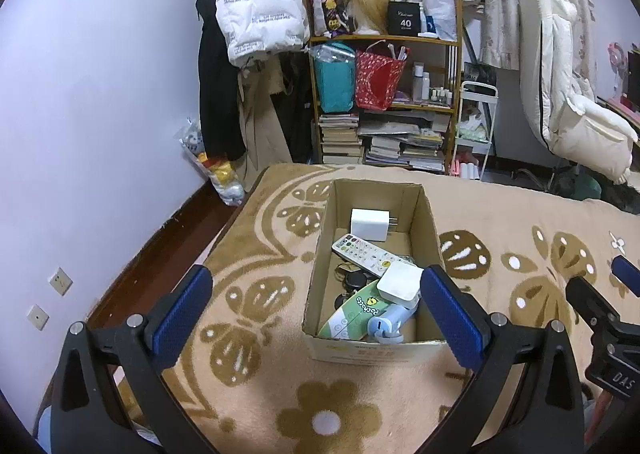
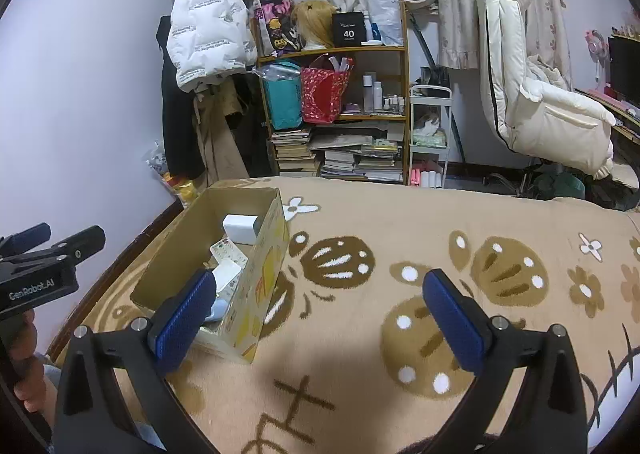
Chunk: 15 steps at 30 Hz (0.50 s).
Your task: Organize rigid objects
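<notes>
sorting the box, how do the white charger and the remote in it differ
The white charger is a plain blocky cube with metal prongs; the remote is long, flat and covered in coloured buttons. The charger sits at the box's far end, the remote nearer the middle. Both are white.

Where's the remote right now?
The remote lies inside the cardboard box on the blanket, mid-box in the left wrist view, between the white charger behind it and the white square device in front.
</notes>
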Tool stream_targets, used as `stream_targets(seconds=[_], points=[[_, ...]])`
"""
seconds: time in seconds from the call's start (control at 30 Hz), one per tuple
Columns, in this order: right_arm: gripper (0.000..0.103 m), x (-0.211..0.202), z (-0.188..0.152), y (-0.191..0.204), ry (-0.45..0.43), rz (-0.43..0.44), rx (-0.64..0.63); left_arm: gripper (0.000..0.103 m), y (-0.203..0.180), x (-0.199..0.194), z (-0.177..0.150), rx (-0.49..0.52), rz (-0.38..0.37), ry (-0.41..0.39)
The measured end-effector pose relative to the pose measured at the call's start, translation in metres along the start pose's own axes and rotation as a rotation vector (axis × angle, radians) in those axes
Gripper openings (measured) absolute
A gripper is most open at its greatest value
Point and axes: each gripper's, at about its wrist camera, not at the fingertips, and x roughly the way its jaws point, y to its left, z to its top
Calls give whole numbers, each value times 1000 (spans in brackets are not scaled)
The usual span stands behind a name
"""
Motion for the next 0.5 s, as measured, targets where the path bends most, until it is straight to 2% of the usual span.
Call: stream_targets(seconds=[0.27, 0.5], points=[[103, -3, -4, -1, -8, 0, 3, 103, -6, -2, -4, 30, 11, 6], [103, -4, -6, -2, 14, -15, 29, 103, -19, 6, -9, 96, 25, 33]])
